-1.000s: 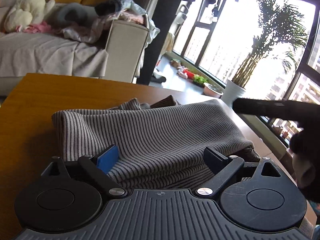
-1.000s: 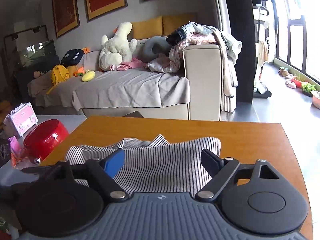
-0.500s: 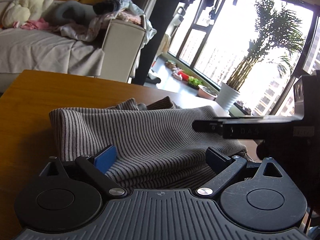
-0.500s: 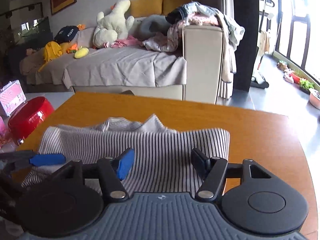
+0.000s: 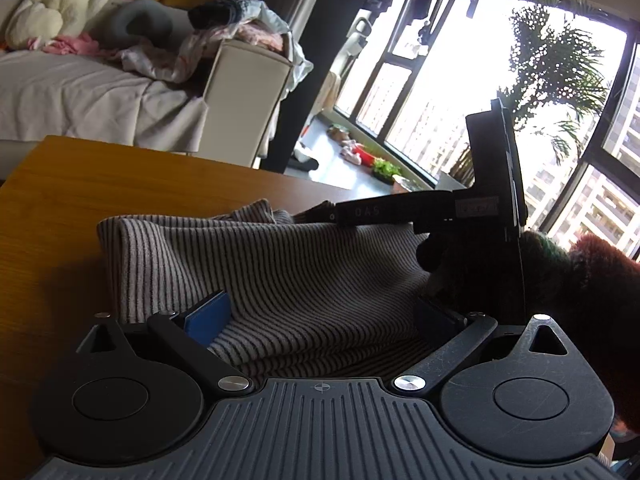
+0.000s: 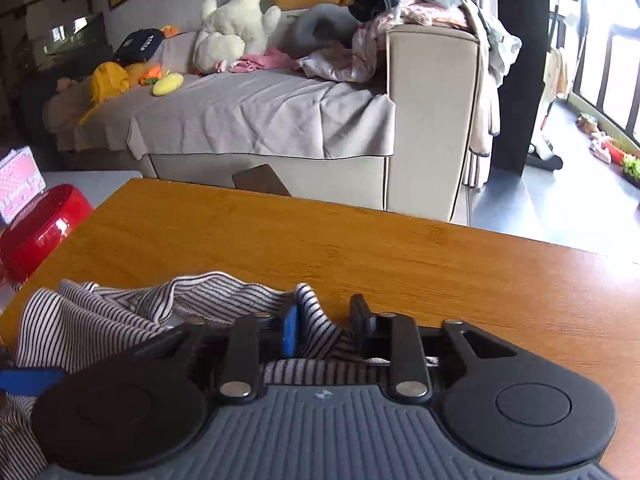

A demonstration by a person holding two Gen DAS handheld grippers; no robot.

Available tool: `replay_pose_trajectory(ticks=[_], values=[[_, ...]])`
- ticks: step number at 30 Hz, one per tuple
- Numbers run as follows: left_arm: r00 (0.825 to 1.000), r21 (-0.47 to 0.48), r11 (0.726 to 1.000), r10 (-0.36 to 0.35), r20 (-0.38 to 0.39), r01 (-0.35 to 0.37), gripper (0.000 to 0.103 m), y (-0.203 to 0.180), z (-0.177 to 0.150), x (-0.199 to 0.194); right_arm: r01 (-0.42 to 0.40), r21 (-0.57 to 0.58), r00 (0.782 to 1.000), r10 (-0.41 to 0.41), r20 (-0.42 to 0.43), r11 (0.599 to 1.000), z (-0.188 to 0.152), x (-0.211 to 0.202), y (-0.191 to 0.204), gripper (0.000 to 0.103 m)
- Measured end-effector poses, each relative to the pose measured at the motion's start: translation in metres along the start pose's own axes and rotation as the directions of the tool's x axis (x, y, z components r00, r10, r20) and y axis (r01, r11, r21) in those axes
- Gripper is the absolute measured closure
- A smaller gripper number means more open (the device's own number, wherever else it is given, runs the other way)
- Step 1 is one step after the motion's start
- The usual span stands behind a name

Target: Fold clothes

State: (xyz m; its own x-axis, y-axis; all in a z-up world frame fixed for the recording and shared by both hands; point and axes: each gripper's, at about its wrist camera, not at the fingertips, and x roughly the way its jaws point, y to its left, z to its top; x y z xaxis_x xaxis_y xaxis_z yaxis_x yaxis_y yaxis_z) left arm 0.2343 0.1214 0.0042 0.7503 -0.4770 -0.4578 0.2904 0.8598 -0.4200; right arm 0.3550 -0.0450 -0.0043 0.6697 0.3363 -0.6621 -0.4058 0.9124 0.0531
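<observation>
Right tool (image 6: 324, 322) now narrowed onto striped garment (image 5: 280, 272) edge, pinching fold; left tool (image 5: 320, 316) spread wide over garment on table (image 6: 360, 248). Risk: thin pinch slips, fold collapses.

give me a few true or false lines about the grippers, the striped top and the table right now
1. The striped top lies on a wooden table. True.
2. The left gripper is clamped on the top. False: its jaws stand wide apart over the cloth.
3. The right gripper has a fold of the top between its narrowed jaws. True.
4. A red bowl sits on the table. False: it is off the table's left edge.
5. The top is plain grey. False: it has thin dark stripes.
</observation>
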Motion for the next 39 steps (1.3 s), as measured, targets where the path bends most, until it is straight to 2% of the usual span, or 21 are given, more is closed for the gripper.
replay_pose_trajectory(ticks=[3, 5, 7, 10, 11, 12, 14, 17, 18, 20, 22, 23, 24, 26, 29, 32, 35, 39], values=[[1.0, -0.069, 0.997, 0.018, 0.018, -0.017, 0.002, 0.01, 0.009, -0.017, -0.046, 0.032, 0.998, 0.044, 0.054, 0.998, 0.004, -0.032, -0.001, 0.093], [0.998, -0.096, 0.994, 0.045, 0.034, -0.042, 0.001, 0.018, 0.02, -0.034, -0.129, 0.059, 0.986, 0.122, 0.114, 0.99, 0.006, -0.076, -0.003, 0.094], [0.996, -0.107, 0.992, 0.07, 0.061, -0.063, 0.0, 0.021, 0.031, -0.05, -0.187, 0.039, 0.974, 0.18, 0.141, 0.982, 0.0, -0.116, -0.002, 0.097], [0.992, -0.106, 0.992, 0.082, 0.099, -0.071, 0.0, 0.018, 0.045, -0.066, -0.225, 0.05, 0.969, 0.219, 0.111, 0.973, -0.026, -0.155, 0.0, 0.097], [0.99, -0.106, 0.992, 0.086, 0.112, -0.074, 0.0, 0.018, 0.05, -0.072, -0.23, 0.057, 0.971, 0.225, 0.087, 0.971, -0.04, -0.162, 0.001, 0.098], [0.988, -0.106, 0.991, 0.089, 0.125, -0.076, 0.0, 0.017, 0.054, -0.077, -0.233, 0.066, 0.972, 0.229, 0.06, 0.97, -0.054, -0.169, 0.002, 0.103], [0.987, -0.097, 0.993, 0.084, 0.137, -0.071, 0.0, 0.011, 0.06, -0.083, -0.231, 0.084, 0.973, 0.231, 0.004, 0.969, -0.084, -0.178, 0.004, 0.103], [0.994, -0.053, 0.997, 0.056, 0.093, -0.051, 0.0, -0.006, 0.054, -0.068, -0.194, 0.121, 0.977, 0.202, -0.066, 0.974, -0.121, -0.181, 0.002, 0.103], [0.995, -0.045, 0.997, 0.066, 0.072, -0.063, 0.0, -0.01, 0.052, -0.06, -0.173, 0.124, 0.98, 0.184, -0.08, 0.977, -0.129, -0.182, 0.001, 0.103], [0.995, -0.04, 0.995, 0.09, 0.029, -0.089, 0.0, -0.014, 0.046, -0.046, -0.145, 0.098, 0.987, 0.15, -0.052, 0.985, -0.13, -0.188, 0.001, 0.102], [0.998, -0.035, 0.997, 0.062, 0.001, -0.062, 0.0, -0.019, 0.037, -0.038, -0.131, 0.088, 0.991, 0.132, -0.013, 0.987, -0.124, -0.191, -0.001, 0.101], [0.998, -0.023, 0.998, 0.057, -0.007, -0.057, 0.0, -0.022, 0.031, -0.035, -0.135, 0.099, 0.991, 0.135, 0.009, 0.986, -0.115, -0.191, -0.004, 0.097], [0.998, -0.003, 0.998, 0.065, -0.011, -0.065, 0.0, -0.024, 0.026, -0.031, -0.139, 0.109, 0.99, 0.136, 0.03, 0.984, -0.107, -0.191, -0.007, 0.08], [0.994, 0.034, 0.993, 0.11, -0.021, -0.109, 0.0, -0.025, 0.015, -0.023, -0.115, 0.131, 0.992, 0.107, 0.069, 0.985, -0.088, -0.182, -0.017, 0.058], [0.99, -0.002, 0.99, 0.141, -0.011, -0.141, 0.0, -0.013, 0.014, -0.026, -0.099, 0.233, 0.993, 0.082, 0.079, 0.968, -0.066, -0.159, -0.046, 0.057], [0.985, -0.066, 0.983, 0.174, 0.003, -0.173, 0.0, 0.009, 0.031, -0.035, -0.093, 0.326, 0.995, 0.073, 0.073, 0.941, -0.049, -0.132, -0.077, 0.054], [0.977, -0.102, 0.972, 0.209, -0.047, -0.213, 0.0, 0.033, 0.047, -0.025, -0.087, 0.374, 0.996, 0.075, 0.046, 0.923, -0.045, -0.105, -0.098, 0.051], [0.974, -0.146, 0.969, 0.183, -0.134, -0.202, 0.0, 0.053, 0.051, 0.004, -0.09, 0.404, 0.995, 0.098, 0.002, 0.91, -0.051, -0.075, -0.111, 0.049]])
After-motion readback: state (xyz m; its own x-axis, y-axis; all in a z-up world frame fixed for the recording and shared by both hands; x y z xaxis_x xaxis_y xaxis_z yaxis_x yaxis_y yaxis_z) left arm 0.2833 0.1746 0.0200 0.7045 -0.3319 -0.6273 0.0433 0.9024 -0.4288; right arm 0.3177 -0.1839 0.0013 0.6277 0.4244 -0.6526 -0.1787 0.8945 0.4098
